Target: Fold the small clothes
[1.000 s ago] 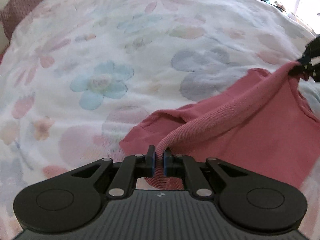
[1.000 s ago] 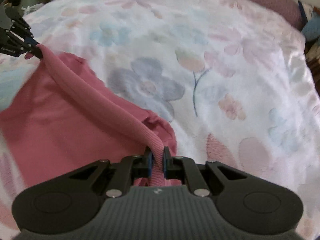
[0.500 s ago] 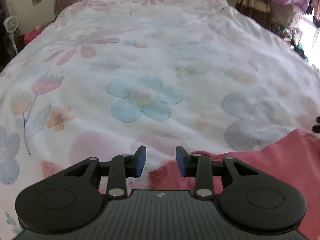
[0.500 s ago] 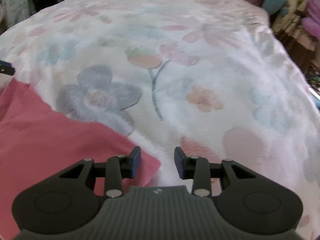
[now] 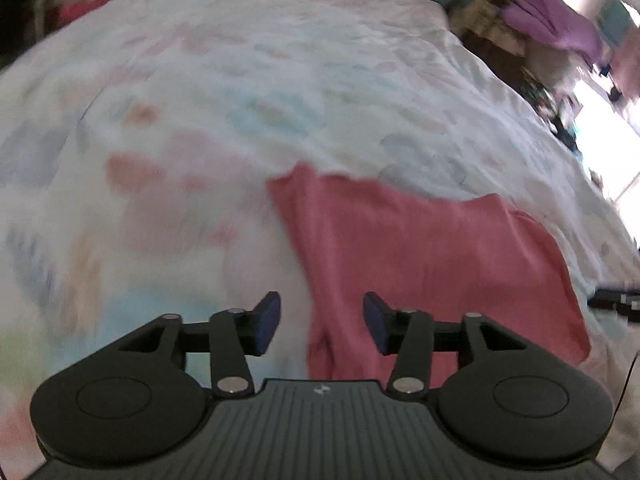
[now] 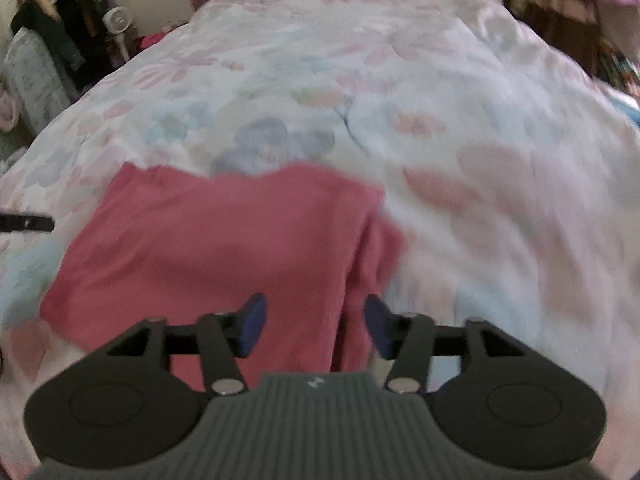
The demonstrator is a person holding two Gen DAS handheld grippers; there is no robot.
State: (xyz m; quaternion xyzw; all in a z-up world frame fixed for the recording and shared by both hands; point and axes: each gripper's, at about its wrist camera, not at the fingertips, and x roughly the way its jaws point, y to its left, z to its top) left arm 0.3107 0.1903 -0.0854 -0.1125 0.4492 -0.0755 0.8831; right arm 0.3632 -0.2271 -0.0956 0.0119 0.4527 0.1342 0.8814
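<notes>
**Both grippers empty above a pink garment lying on a flowered bed**

The left gripper [image 5: 320, 322] has its two blue-padded fingers spread wide with nothing between them. It hangs over the near left edge of a pink garment [image 5: 432, 256]. The right gripper [image 6: 314, 324] is likewise spread and empty, hanging over the garment's near right side, where a narrower strip of the cloth lies beside the main panel.

The garment lies flat on a white bedspread [image 6: 440, 80] printed with pale flowers, forming a rough rectangle with a slightly wavy far edge. Both views are blurred, so seams and layers cannot be made out.

Judging from this, the garment is laid out, perhaps folded once. Further folds, starting with the loose right strip, appear to remain.
</notes>
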